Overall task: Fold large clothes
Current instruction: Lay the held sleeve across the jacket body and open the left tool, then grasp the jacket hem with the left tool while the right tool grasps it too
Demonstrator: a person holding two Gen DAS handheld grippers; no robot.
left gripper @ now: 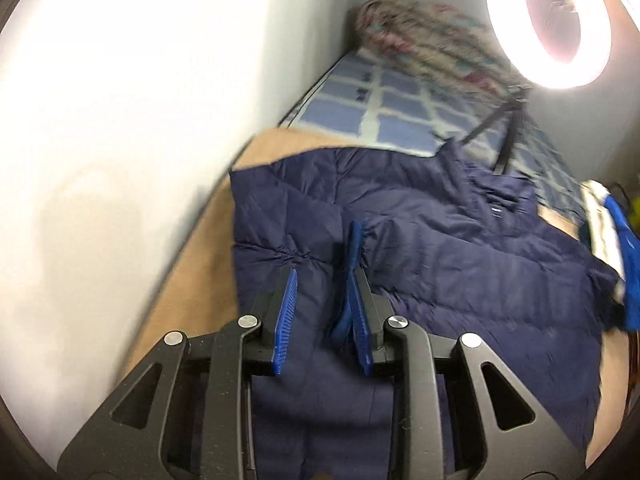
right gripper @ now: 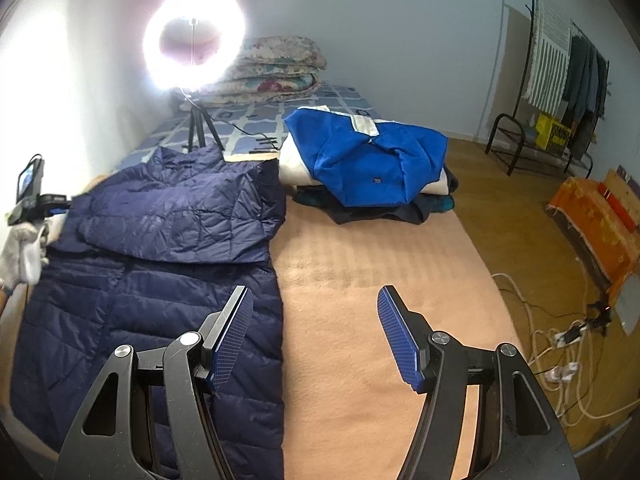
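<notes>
Navy jacket (right gripper: 160,240) (partly folded) on blanket (right gripper: 360,280)

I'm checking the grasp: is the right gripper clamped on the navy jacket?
No: the right gripper is wide open above the navy jacket's edge and the peach blanket.

One navy puffer jacket (right gripper: 160,240), one pile of folded clothes (right gripper: 368,168) at one o'clock, one ring light (right gripper: 194,36), two grippers (right gripper: 316,336).

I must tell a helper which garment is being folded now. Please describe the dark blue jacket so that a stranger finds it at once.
Find the bed with the peach blanket, along the white wall. The dark blue jacket lies spread on the wall side. It is quilted and puffy, with one part folded over, unlike the bright blue smooth garment stacked on the pile beside it.
</notes>
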